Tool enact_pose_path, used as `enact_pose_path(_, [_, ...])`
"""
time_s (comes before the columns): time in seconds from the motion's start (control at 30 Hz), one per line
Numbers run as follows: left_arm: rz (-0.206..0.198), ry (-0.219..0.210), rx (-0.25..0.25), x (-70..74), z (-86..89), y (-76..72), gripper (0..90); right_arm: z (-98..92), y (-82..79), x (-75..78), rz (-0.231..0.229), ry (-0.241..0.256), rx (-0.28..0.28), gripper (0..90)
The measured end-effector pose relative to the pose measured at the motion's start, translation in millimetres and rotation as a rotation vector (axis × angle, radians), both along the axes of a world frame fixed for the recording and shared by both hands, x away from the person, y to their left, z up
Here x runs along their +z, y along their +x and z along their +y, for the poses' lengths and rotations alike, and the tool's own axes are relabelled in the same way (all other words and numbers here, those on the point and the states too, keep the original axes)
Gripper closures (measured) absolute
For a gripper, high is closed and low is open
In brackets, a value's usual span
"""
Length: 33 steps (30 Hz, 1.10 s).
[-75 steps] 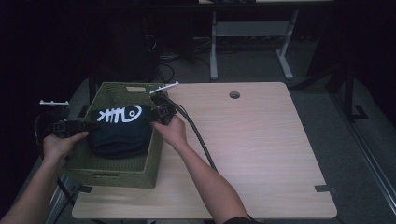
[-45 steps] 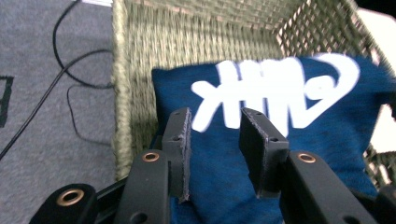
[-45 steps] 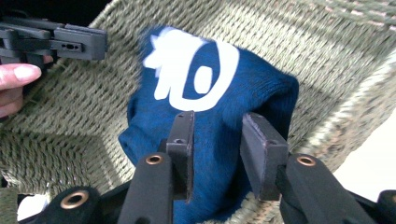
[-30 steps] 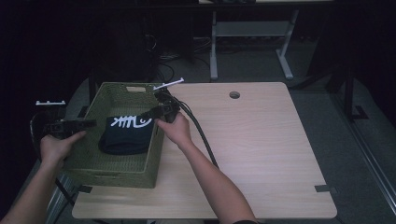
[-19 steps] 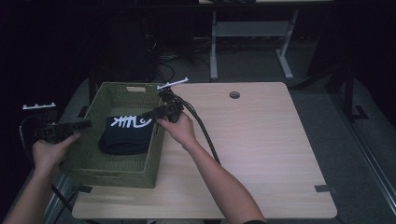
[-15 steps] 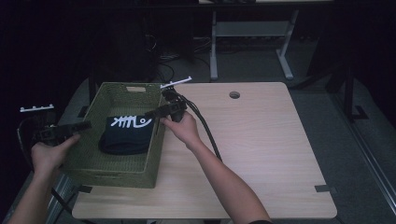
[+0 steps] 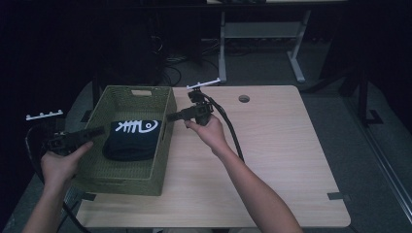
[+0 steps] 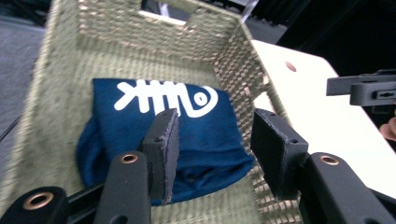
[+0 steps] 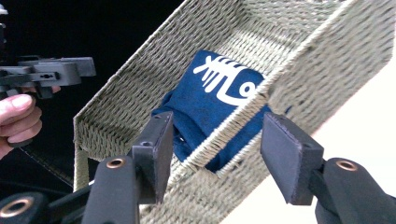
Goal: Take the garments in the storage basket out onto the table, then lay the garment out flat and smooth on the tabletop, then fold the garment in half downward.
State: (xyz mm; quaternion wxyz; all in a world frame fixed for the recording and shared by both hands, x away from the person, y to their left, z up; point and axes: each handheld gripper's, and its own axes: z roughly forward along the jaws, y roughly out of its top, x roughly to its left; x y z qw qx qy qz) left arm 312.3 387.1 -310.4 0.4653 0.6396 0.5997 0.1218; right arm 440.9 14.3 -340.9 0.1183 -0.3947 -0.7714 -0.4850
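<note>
The folded navy shirt (image 7: pixel 132 139) lies flat inside the woven basket (image 7: pixel 160 160) on the bench (image 7: pixel 272 160), seemingly placed, so both the left hand-held gripper (image 7: pixel 97 131) and right hand-held gripper (image 7: pixel 171 115) hang empty, jaws apart.

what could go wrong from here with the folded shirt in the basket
1. The folded shirt lies loose in the basket, and both grippers are open and off it; a careless regrasp might undo the fold.
2. The basket sits at the table's left edge; a nudge from the left gripper might shift it off.
3. The right gripper is close to the basket's wall and could catch the weave.
</note>
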Motion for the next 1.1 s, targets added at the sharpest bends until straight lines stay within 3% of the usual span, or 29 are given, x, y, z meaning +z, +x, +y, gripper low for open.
enact_pose_path(0.13, [-0.014, 0.006, -0.027, 3.9, -14.5, -1.0, 49.6, -14.9, -1.9, 4.2, -0.009, 0.006, -0.017, 40.5])
enact_pose_path(0.47, [-0.033, -0.027, -0.107, 5.6, -52.0, 1.3, 46.3, -49.1, -5.2, 6.4, -0.009, 0.007, -0.06, 38.0])
enact_pose_path(1.1, [-0.037, -0.038, -0.201, 3.1, -104.5, 10.6, 41.7, -117.3, -19.6, -5.0, 0.009, 0.004, -0.161, 33.5])
